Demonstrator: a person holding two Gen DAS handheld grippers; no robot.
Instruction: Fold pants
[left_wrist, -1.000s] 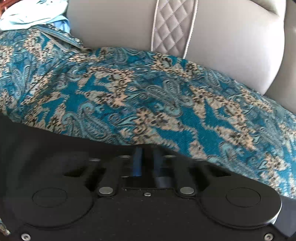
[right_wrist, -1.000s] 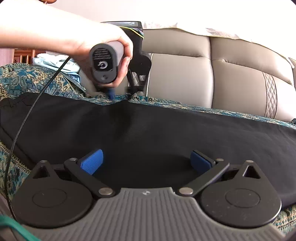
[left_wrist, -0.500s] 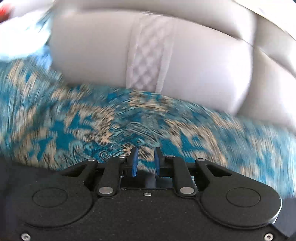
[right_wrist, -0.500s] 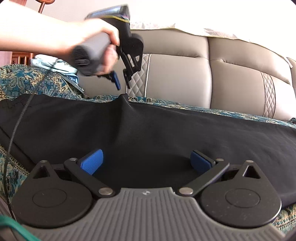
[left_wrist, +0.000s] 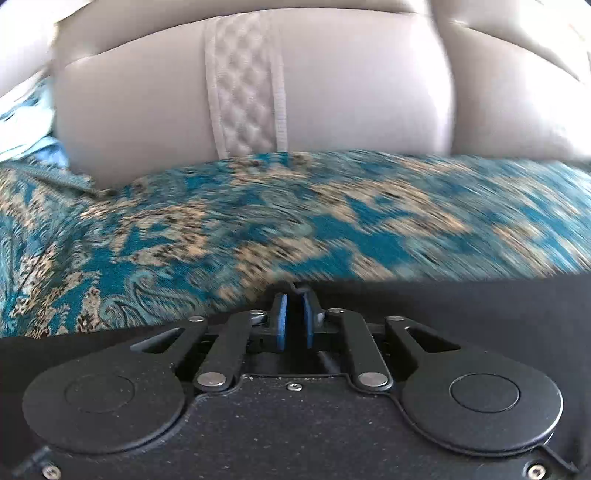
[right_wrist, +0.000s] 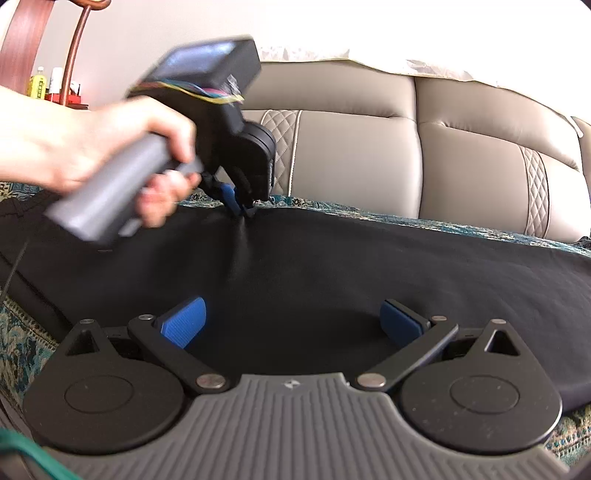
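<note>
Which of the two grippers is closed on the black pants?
The left gripper: its blue fingers pinch the far edge of the black pants. The right gripper is spread wide, holding nothing.

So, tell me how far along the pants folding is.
Early. Done: the black pants lie spread flat over the patterned sofa cover. In hand: the left gripper is pinching their far edge, fabric puckering there. The right gripper hangs open above the near side. Left: every fold; none shows yet.
</note>
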